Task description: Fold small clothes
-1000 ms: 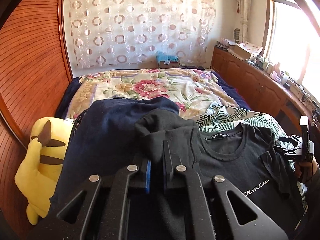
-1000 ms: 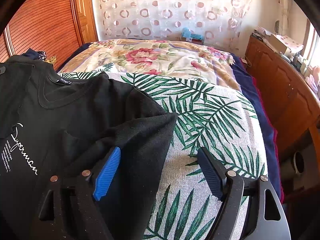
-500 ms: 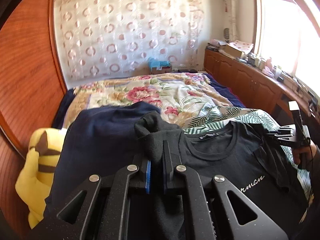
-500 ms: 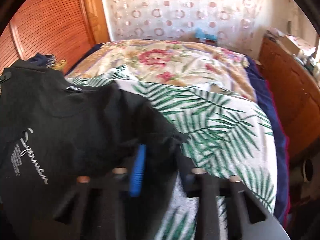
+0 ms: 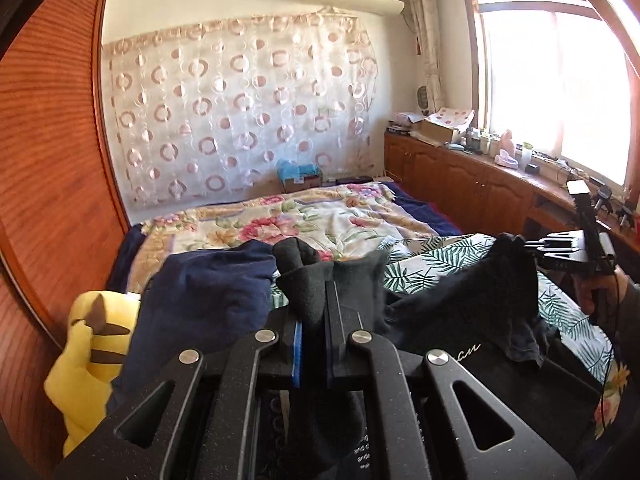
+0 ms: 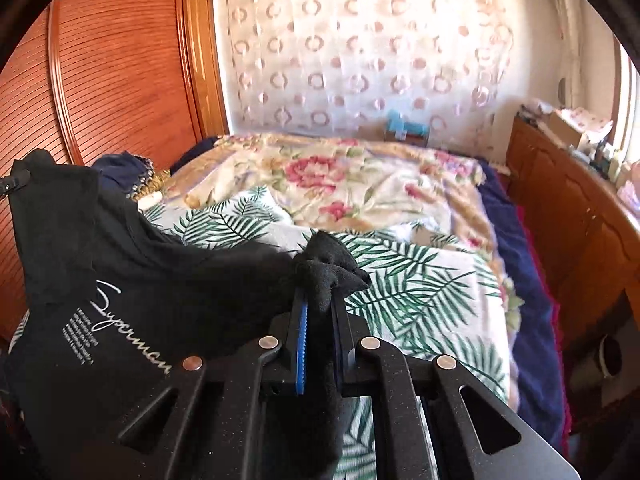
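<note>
- The black T-shirt (image 6: 120,280) is a soft, matte knit with a fuzzy nap, bearing white script lettering and a small block of fine white print on its chest.
- It hangs lifted between the two grippers above the bed, its upper edge pulled up and the body sagging in loose folds.
- The left gripper (image 5: 314,308) has its jaws nearly together, clamped on a bunched wad of the shirt's black cloth that bulges up past the tips; a blue ribbed pad shows on the inner face of one finger.
- The right gripper (image 6: 320,308) has just been closing its jaws, which now pinch a gathered knot of the same black fabric, with a strip of cloth trailing down between the fingers.
- In the left wrist view the right gripper (image 5: 516,246) appears at the far right, held by a hand (image 5: 600,292), with the shirt's corner draped below it.
- Both grippers are black, hard, angular frames with triangular cut-outs and round silver rivets.
- Under the shirt lies a white sheet printed with green palm fronds (image 6: 420,292), and beyond it a floral quilt (image 5: 288,228) in pink and cream, rumpled.
- A dark navy garment (image 5: 208,284) lies just left of the shirt; whether it touches the shirt is hard to tell.
- A yellow plush toy (image 5: 84,344) with brown stripes sits at the bed's left edge, against a ribbed wooden wardrobe door (image 5: 52,160).
</note>
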Tool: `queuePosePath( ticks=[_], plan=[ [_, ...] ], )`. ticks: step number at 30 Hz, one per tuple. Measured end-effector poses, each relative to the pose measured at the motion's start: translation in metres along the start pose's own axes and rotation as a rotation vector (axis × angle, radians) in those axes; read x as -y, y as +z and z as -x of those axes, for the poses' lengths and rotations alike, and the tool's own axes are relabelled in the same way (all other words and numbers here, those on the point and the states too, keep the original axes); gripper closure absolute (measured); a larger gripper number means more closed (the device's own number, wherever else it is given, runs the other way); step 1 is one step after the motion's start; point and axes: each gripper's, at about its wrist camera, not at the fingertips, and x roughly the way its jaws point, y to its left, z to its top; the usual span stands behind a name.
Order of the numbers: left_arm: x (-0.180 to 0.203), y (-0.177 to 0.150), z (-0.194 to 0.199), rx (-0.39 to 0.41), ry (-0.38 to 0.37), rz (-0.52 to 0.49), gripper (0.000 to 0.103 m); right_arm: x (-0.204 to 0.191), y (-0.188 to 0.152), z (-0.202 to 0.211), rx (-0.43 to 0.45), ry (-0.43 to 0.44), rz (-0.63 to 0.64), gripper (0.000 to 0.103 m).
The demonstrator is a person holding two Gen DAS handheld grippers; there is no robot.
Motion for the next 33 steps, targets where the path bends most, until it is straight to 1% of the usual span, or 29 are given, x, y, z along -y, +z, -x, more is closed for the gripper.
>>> queuePosePath(
  ticks=[3,5,8,14,15,16,18,22,24,25,27,29,33],
  plan=[
    [-0.006,-0.001,-0.007,-0.021,0.025,0.024,0.094,-0.007,-0.01,0.01,-0.006,-0.028,0.026,0.093],
    [-0.009,-0.004,-0.007,-0.024,0.003,0.048,0.094,-0.012,-0.015,0.012,-0.021,-0.05,0.029,0.093],
    [-0.005,-0.013,0.008,-0.009,-0.025,0.044,0.094,-0.014,-0.018,0.023,-0.002,-0.048,0.012,0.093],
    [-0.004,-0.031,0.053,0.043,-0.043,0.062,0.094,-0.018,-0.027,0.067,0.044,-0.028,-0.008,0.093],
    [-0.005,-0.037,0.063,0.05,-0.038,0.067,0.094,-0.019,-0.03,0.077,0.056,-0.019,-0.013,0.093],
    [-0.007,-0.044,0.072,0.056,-0.031,0.072,0.094,-0.018,-0.034,0.079,0.064,-0.011,-0.016,0.093],
    [-0.012,-0.058,0.087,0.057,-0.018,0.084,0.094,-0.022,-0.047,0.102,0.086,-0.001,-0.018,0.093],
    [-0.019,-0.098,0.12,0.041,0.029,0.113,0.094,-0.027,-0.082,0.141,0.103,0.024,-0.018,0.093],
    [-0.022,-0.122,0.133,0.02,0.031,0.153,0.094,-0.031,-0.103,0.158,0.096,0.034,-0.008,0.093],
    [-0.023,-0.137,0.136,-0.003,0.024,0.18,0.094,-0.031,-0.113,0.166,0.086,0.038,-0.008,0.093],
    [-0.02,-0.164,0.133,-0.069,0.021,0.22,0.094,-0.034,-0.135,0.18,0.055,0.049,-0.02,0.093],
    [-0.015,-0.184,0.128,-0.103,0.026,0.226,0.094,-0.035,-0.158,0.186,0.016,0.061,-0.037,0.093],
    [-0.021,-0.208,0.119,-0.164,0.029,0.264,0.094,-0.033,-0.193,0.186,-0.064,0.051,-0.07,0.093]
  ],
)
